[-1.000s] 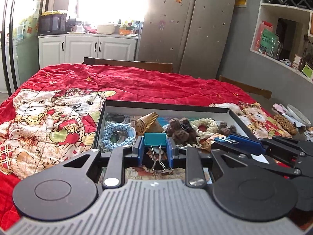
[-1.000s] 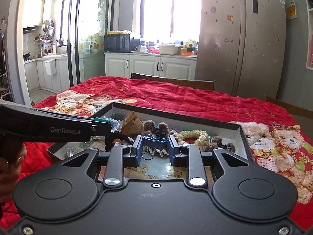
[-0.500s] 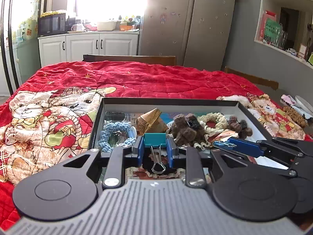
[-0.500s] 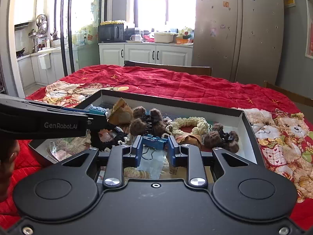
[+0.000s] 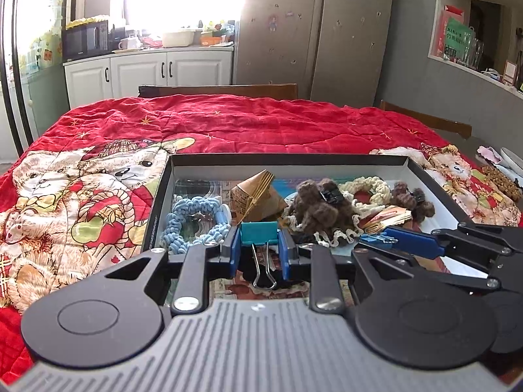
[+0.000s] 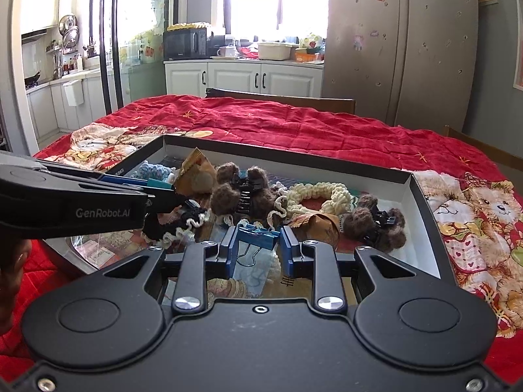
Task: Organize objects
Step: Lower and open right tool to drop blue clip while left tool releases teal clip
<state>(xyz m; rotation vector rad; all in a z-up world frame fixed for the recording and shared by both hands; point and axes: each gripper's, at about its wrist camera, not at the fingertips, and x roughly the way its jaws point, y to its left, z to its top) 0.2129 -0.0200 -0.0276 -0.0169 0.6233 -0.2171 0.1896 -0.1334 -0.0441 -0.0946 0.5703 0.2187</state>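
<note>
A red quilt point(image 5: 261, 124) printed with teddy bears covers the table, and on it sits a wide, shallow box point(image 5: 287, 160) with a dark rim and pale inner walls. The box holds a loose pile of small things. At its left end lies a light blue braided ring point(image 5: 193, 215); beside that stands a folded brown paper packet point(image 5: 258, 192). Toward the middle sits a brown fuzzy hair claw point(image 5: 318, 207), with a cream braided ring point(image 5: 366, 189) behind it and a second, smaller brown hair claw point(image 5: 413, 201) near the right wall.

The left tool point(image 5: 259, 248) is closed on a teal binder clip point(image 5: 259, 232), pinching its body from both sides, the wire handles hanging toward the camera, over the near part of the box. The right tool point(image 6: 258, 250) grips a blue binder clip point(image 6: 258, 236) the same way, also above the box's near edge, just in front of the pile.
</note>
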